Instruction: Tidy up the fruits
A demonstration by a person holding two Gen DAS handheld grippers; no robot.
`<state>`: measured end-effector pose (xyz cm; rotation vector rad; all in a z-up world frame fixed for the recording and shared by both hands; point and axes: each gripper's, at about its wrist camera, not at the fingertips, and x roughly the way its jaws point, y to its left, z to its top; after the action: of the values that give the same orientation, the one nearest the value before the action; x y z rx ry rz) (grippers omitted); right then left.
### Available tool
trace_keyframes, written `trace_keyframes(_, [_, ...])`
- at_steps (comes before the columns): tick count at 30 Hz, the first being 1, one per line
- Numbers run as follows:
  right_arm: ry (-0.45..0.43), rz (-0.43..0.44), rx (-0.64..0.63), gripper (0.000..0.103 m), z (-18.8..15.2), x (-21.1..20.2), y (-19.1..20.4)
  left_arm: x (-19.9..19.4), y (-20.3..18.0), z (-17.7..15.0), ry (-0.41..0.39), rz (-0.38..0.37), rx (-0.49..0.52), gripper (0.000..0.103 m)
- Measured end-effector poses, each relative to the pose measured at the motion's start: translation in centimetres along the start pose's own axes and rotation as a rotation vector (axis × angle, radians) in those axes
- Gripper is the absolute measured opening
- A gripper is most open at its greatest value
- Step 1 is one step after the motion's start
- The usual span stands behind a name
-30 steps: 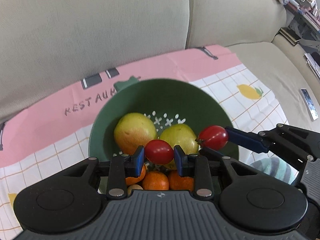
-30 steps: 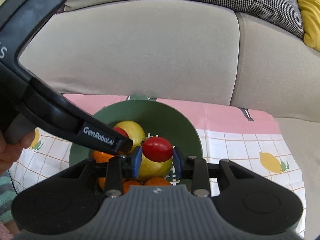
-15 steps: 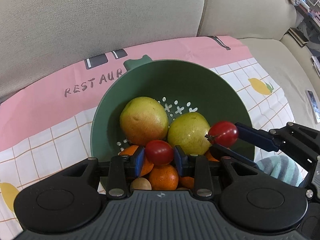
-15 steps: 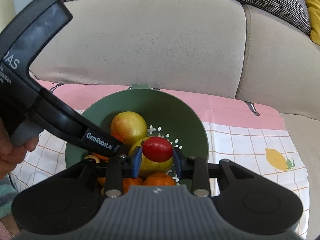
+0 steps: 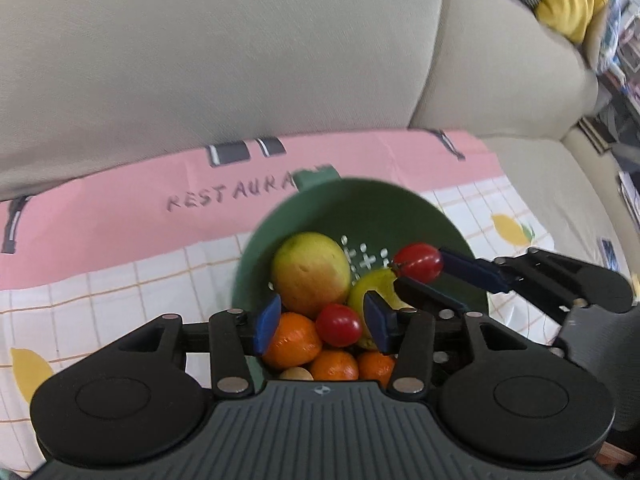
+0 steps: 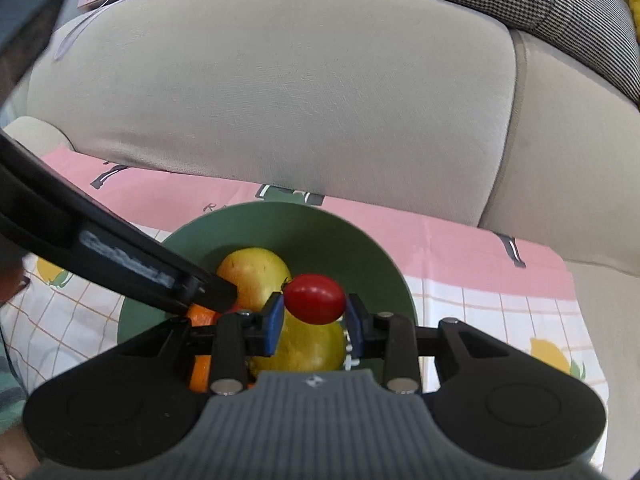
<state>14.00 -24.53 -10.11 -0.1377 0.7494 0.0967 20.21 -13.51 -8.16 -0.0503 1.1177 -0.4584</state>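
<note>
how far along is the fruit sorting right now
Done: two yellow-green apples and several oranges already sit in the green colander. In hand: the left tool is opening, its cherry tomato loose between the pads atop the pile; the right tool grips a second cherry tomato above the colander. Left: drop that one in.

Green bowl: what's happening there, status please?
Left gripper opening, cherry tomato dropping onto oranges in green bowl. Right gripper holds second tomato above. Nothing blocking.
</note>
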Motion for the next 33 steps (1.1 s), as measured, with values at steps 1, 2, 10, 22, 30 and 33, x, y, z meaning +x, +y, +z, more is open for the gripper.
trace_keyframes(1, [0.004, -0.003, -0.007, 0.03, 0.1, 0.3, 0.1, -0.3, 0.2, 0.1, -0.009, -0.001, -0.006, 0.057])
trace_keyframes(2, [0.008, -0.007, -0.012, 0.03, 0.2, 0.6, 0.2, -0.6, 0.3, 0.2, -0.017, 0.0, -0.01, 0.058])
trace_keyframes(10, [0.058, -0.022, -0.029, 0.031, 0.1, 2.7, 0.7, -1.5, 1.7, -0.1, -0.041, 0.031, -0.017, 0.063])
trace_keyframes(22, [0.087, -0.052, -0.062, 0.031, 0.7, 3.1, 1.5, -2.7, 2.8, -0.8, -0.062, 0.029, -0.032, 0.064])
trace_keyframes(30, [0.056, -0.074, -0.063, 0.045, 1.9, 0.9, 2.3, -5.9, 2.8, -1.3, -0.138, 0.069, 0.026, 0.064])
trace_keyframes(33, [0.028, -0.077, -0.051, 0.054, 2.5, -0.9, 2.7, -7.5, 2.8, -1.7, -0.179, 0.086, 0.045, 0.065])
